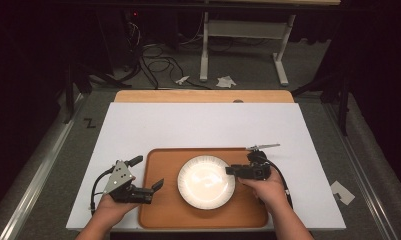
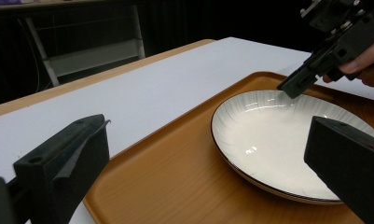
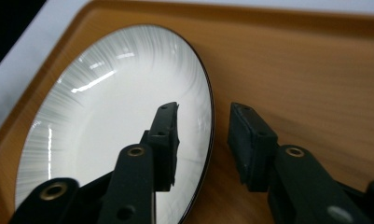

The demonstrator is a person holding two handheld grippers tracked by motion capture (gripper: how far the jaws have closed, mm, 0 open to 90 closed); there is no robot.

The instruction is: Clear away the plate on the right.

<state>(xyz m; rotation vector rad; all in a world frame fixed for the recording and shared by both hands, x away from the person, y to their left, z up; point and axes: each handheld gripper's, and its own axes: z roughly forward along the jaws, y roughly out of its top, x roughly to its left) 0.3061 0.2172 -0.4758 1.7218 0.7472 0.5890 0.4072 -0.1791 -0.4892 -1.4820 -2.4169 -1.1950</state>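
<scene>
Your left gripper (image 1: pixel 148 172): jaws spread wide, empty, at the wooden tray's (image 1: pixel 160 212) left edge. Your right gripper (image 3: pixel 203 135): jaws parted, straddling the rim of the white plate (image 1: pixel 206 181), which lies mid-tray. White board (image 1: pixel 198 122) beyond.

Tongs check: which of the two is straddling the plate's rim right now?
The right tongs: one jaw over the white plate, one outside its rim. The left tongs sit open at the wooden tray's left edge, clear of the plate.

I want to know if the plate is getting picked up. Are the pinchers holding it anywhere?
Not yet. The right gripper is open, one jaw on each side of the plate rim. The left gripper is open, holding nothing.
</scene>
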